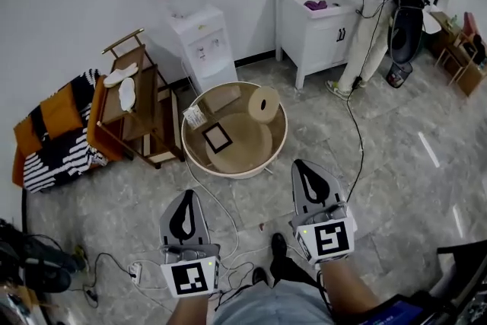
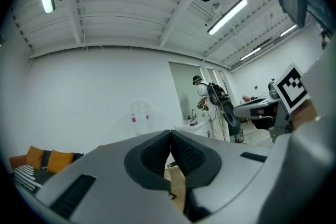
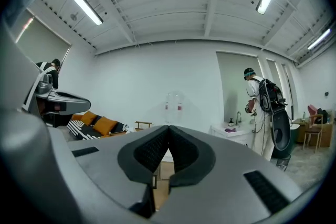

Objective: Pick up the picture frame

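Observation:
The picture frame (image 1: 217,138), black-edged with a pale middle, lies flat on a round wooden board inside a big round tub (image 1: 278,150) on the floor. Beside it in the tub are a pale roll (image 1: 264,104) and a cardboard box (image 1: 221,97). My left gripper (image 1: 188,195) and right gripper (image 1: 303,164) hover side by side short of the tub, pointing level towards it. Both are shut and hold nothing. In the left gripper view the left gripper (image 2: 170,134) shows its pads meeting. In the right gripper view the right gripper (image 3: 168,127) looks the same.
A water dispenser (image 1: 199,42) stands behind the tub, with a wooden rack (image 1: 141,106) and a striped sofa with orange cushions (image 1: 57,129) to the left. A white sink cabinet (image 1: 319,23) and a person with a backpack (image 1: 380,4) are at the back right. Cables (image 1: 228,240) trail over the floor.

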`<act>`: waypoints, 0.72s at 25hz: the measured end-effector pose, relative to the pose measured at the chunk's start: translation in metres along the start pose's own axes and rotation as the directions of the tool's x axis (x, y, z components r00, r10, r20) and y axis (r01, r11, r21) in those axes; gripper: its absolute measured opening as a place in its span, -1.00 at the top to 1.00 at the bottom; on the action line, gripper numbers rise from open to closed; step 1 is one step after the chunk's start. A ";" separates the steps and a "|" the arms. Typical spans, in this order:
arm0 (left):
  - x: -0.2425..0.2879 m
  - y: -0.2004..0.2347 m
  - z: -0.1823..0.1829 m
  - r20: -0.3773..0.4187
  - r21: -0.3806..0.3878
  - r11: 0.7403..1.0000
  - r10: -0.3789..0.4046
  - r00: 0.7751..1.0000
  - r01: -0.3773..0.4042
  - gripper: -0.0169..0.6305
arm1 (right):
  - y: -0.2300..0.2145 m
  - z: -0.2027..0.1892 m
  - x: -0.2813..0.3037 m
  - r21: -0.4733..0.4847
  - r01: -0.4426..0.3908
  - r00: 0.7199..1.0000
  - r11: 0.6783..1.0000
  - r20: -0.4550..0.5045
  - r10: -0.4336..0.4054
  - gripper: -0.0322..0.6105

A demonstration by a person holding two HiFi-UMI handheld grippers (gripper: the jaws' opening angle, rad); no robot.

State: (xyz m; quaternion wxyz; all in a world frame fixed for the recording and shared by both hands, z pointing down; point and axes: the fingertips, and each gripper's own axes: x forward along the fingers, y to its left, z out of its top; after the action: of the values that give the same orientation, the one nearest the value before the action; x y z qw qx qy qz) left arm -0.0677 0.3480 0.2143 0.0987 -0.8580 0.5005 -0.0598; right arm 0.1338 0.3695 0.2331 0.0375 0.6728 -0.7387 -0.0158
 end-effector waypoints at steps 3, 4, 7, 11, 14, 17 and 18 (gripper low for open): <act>0.028 -0.008 0.005 -0.005 0.020 1.000 0.017 1.000 -0.017 0.90 | -0.019 -0.003 0.027 0.019 -0.034 0.999 0.999 0.000 0.034 0.86; 0.034 -0.007 0.008 -0.003 0.023 0.999 0.028 1.000 -0.028 0.90 | -0.023 -0.001 0.034 0.021 -0.046 0.999 0.999 0.006 0.046 0.86; 0.048 -0.002 0.012 -0.003 0.019 0.998 0.067 0.998 -0.067 0.90 | -0.028 0.003 0.054 0.021 -0.085 0.996 0.996 0.018 0.085 0.86; 0.061 0.011 0.014 -0.003 0.001 0.994 0.109 0.994 -0.109 0.90 | -0.024 0.005 0.080 0.019 -0.128 0.992 0.992 0.022 0.128 0.86; 0.070 0.027 0.014 -0.001 0.000 0.991 0.133 0.991 -0.133 0.90 | -0.017 0.010 0.101 0.013 -0.153 0.988 0.988 0.027 0.152 0.86; 0.084 0.048 0.007 -0.008 0.009 0.987 0.159 0.987 -0.159 0.90 | -0.010 0.012 0.128 0.005 -0.177 0.984 0.984 0.025 0.177 0.86; 0.091 0.054 0.004 -0.014 0.005 0.986 0.165 0.986 -0.165 0.90 | -0.009 0.011 0.138 0.004 -0.183 0.983 0.983 0.020 0.183 0.86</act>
State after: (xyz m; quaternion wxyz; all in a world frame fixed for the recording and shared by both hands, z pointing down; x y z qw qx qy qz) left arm -0.0679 0.2428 0.1982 0.1012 -0.8130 0.5704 -0.0587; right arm 0.1288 0.2311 0.2263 0.0297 0.6018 -0.7979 -0.0168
